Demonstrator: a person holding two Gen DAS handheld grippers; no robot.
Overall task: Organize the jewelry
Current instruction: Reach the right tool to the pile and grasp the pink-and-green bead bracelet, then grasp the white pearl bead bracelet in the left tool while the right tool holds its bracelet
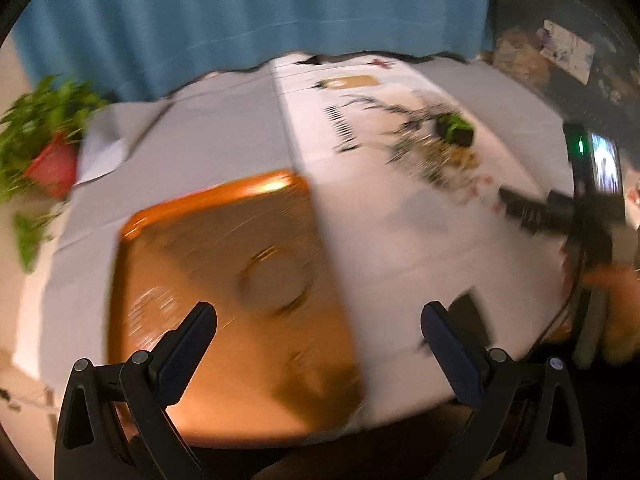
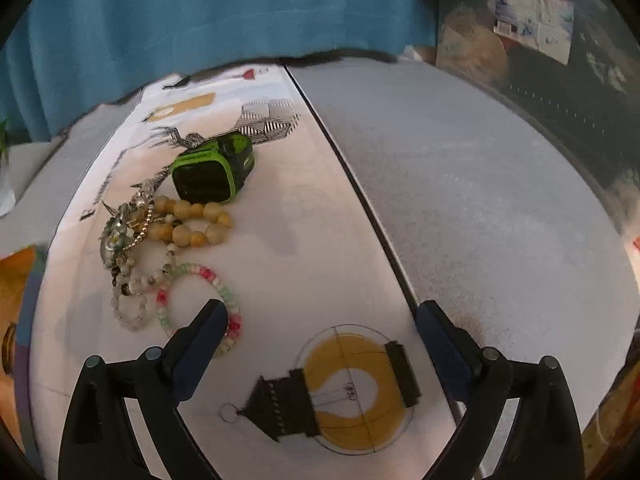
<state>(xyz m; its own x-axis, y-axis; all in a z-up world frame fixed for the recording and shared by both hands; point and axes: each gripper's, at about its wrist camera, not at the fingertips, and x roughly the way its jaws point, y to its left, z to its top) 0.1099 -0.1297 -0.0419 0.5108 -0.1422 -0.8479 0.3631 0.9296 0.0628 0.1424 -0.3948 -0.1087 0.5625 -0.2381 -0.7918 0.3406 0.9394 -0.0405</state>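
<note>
Currently both empty: right hand-held gripper (image 2: 322, 322) wide open, hovering near heap of beaded bracelets (image 2: 172, 256) beside green-and-black watch (image 2: 214, 170) on white surface (image 2: 304, 240); left hand-held gripper (image 1: 318, 326) spread above orange tray (image 1: 224, 300), likely destination.

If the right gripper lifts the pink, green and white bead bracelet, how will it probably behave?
The bead bracelet looks like small beads on a string, so it will probably hang limp rather than keep its ring shape. It seems light. It lies against the pale bead strand, so that may drag along. The round beads may slip between the fingers.
</note>
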